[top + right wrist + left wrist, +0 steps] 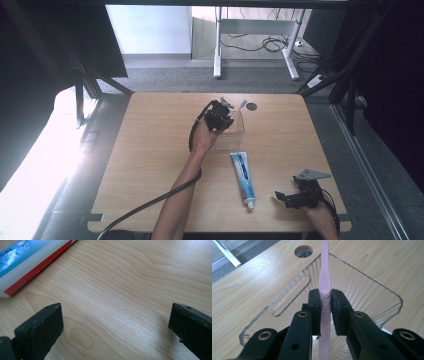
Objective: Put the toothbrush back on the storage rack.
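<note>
Left gripper view: pink toothbrush (324, 287) clamped between the left gripper (326, 305) pads, handle inside the clear plastic holder (372, 285) at the table's (150, 150) far middle. Toothpaste tube (243, 176) lies nearer; right gripper (284, 196), jaws wide apart, near right.

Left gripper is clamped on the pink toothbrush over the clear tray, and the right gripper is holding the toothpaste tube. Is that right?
Not quite. The right gripper holds nothing: the right gripper view shows its jaws wide apart over bare table, with the toothpaste tube lying off to one side. The rest stands: the left gripper is clamped on the pink toothbrush over the clear tray.
</note>
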{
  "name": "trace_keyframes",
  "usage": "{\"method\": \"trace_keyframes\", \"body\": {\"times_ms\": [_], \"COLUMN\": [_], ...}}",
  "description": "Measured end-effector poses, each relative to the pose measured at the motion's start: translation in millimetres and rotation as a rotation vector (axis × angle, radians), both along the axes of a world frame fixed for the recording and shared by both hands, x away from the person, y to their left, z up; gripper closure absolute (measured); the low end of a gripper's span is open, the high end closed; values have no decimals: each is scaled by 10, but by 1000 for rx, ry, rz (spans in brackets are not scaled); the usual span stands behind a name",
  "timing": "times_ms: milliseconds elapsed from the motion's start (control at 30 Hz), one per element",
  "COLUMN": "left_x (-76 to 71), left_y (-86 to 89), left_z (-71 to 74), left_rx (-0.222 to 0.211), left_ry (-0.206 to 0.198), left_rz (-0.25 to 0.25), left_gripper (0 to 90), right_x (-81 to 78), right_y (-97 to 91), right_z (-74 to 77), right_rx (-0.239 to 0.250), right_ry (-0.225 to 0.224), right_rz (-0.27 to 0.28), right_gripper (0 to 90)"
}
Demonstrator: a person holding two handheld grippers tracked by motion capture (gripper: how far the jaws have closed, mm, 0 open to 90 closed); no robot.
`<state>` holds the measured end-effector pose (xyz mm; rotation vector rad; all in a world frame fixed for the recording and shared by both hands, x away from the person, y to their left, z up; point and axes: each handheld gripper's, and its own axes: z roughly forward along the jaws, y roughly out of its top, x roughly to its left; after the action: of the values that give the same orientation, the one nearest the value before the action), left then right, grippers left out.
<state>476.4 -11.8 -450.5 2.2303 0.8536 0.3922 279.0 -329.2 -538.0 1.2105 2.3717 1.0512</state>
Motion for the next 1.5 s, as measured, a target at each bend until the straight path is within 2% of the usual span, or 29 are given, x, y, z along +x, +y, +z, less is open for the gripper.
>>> {"method": "trace_keyframes", "body": {"times_ms": [633, 733, 767, 800, 833, 867, 933, 1100, 1167, 1333, 1500], "left_x": [15, 16, 21, 21, 25, 25, 30, 37, 35, 35, 30], "left_y": [-88, -109, -117, -117, -134, -134, -163, -182, -202, -199, -194], "left_z": [-30, -30, -26, -26, -26, -26, -27, -30, -35, -31, -26], "left_rx": [83, 102, 127, 127, 150, 150, 184, 199, 222, 222, 210], "left_ry": [49, 58, 65, 65, 69, 69, 78, 86, 85, 87, 83], "left_rz": [-25, -20, -22, -22, -18, -18, -15, -6, -2, -4, -2], "left_gripper": [786, 783, 782, 782, 782, 782, 781, 781, 801, 792, 745], "right_x": [3, 4, 4, 4, 4, 4, 4, 3, 3, 2, 2], "right_y": [7, 8, 9, 9, 10, 10, 10, 7, 6, 6, 5], "right_z": [-11, -13, -13, -13, -13, -13, -13, -9, -5, -3, -1], "right_rx": [-8, -8, -9, -9, -9, -9, -8, -5, -3, -2, -2], "right_ry": [8, 9, 9, 9, 9, 9, 9, 9, 3, 1, 0], "right_rz": [-1, 0, 1, 1, 2, 2, 2, 1, 2, 1, 2], "right_gripper": [1, 1, 2, 2, 2, 2, 2, 2, 2, 2, 2]}}
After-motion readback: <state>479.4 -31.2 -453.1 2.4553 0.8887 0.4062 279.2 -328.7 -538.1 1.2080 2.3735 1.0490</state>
